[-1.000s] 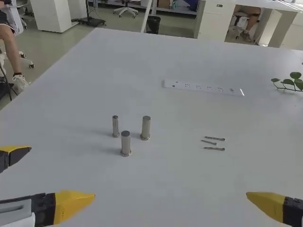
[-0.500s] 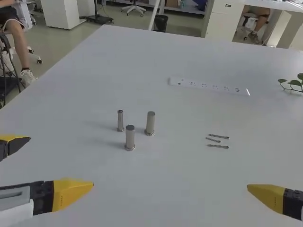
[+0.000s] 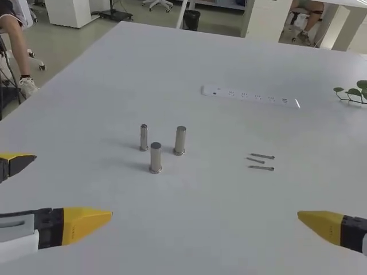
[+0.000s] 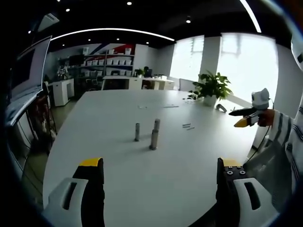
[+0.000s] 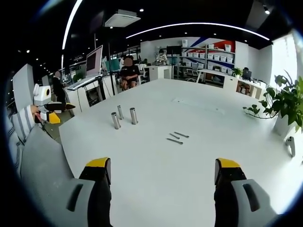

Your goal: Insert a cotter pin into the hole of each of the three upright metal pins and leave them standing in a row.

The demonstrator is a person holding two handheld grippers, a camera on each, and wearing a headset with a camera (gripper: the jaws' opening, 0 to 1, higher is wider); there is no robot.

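While metal pins point(image 3: 156, 157) stand upright near loose cotter pins point(image 3: 261, 162), left tongs point(image 4: 160, 163) are spread; right tongs point(image 5: 163, 163) too.

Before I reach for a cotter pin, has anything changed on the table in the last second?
Nothing visibly moved; nothing was taken or released. Only the headset camera shifted. The three metal pins stay upright in the same cluster, the cotter pins lie loose to their right, and the left hand-held gripper and right hand-held gripper stay open and empty.

The head camera dips; the left gripper point(image 4: 160, 163) and right gripper point(image 5: 163, 163) seem to ease slightly forward over the tabletop point(image 3: 200, 229).
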